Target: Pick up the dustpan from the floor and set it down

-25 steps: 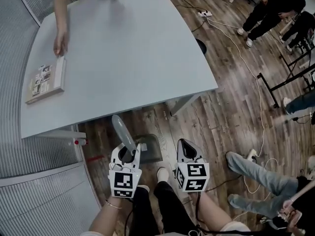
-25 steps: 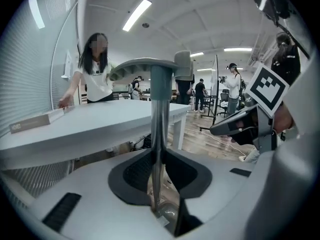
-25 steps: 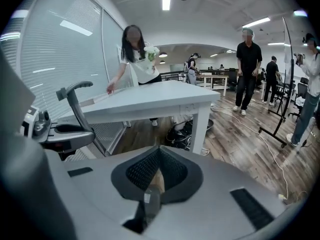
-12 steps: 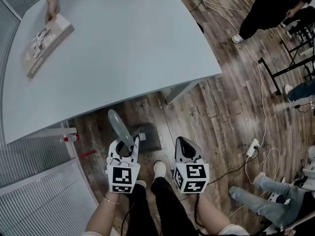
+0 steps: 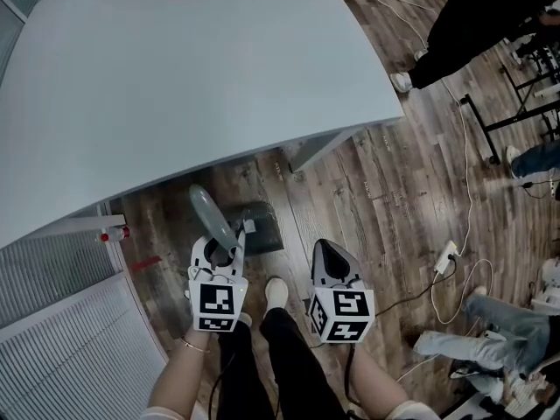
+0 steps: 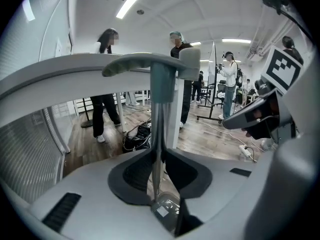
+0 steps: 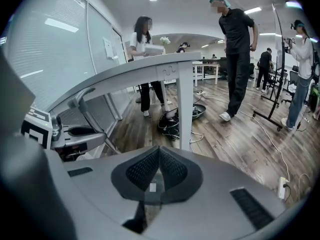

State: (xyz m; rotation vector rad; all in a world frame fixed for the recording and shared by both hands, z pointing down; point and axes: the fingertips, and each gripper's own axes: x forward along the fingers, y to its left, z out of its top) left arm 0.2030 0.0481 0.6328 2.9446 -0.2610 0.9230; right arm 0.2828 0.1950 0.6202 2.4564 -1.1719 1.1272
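- While the left gripper (image 5: 220, 252) is clenched around the long handle (image 5: 210, 217) of the dustpan (image 5: 254, 227), the dark pan sits low over the wooden floor (image 5: 367, 191). It lies just past the edge of the grey table (image 5: 192, 68), ahead of the person's feet.
- The right gripper (image 5: 325, 254) points down just beside it, jaws pressed together on nothing.
- This looks like the setting-down step. Whether the pan already touches the floor cannot be told.
- The next move likely calls for settling the pan flat, then loosening the left jaws without tipping the handle.
- Only the left gripper view shows the thin pole pinched between the dark pads, with its grip end reaching up across the table edge.
- Only the right gripper view shows its pads meeting with bare floor behind, plus a table leg (image 7: 186, 104) and people (image 7: 237, 49) standing beyond.
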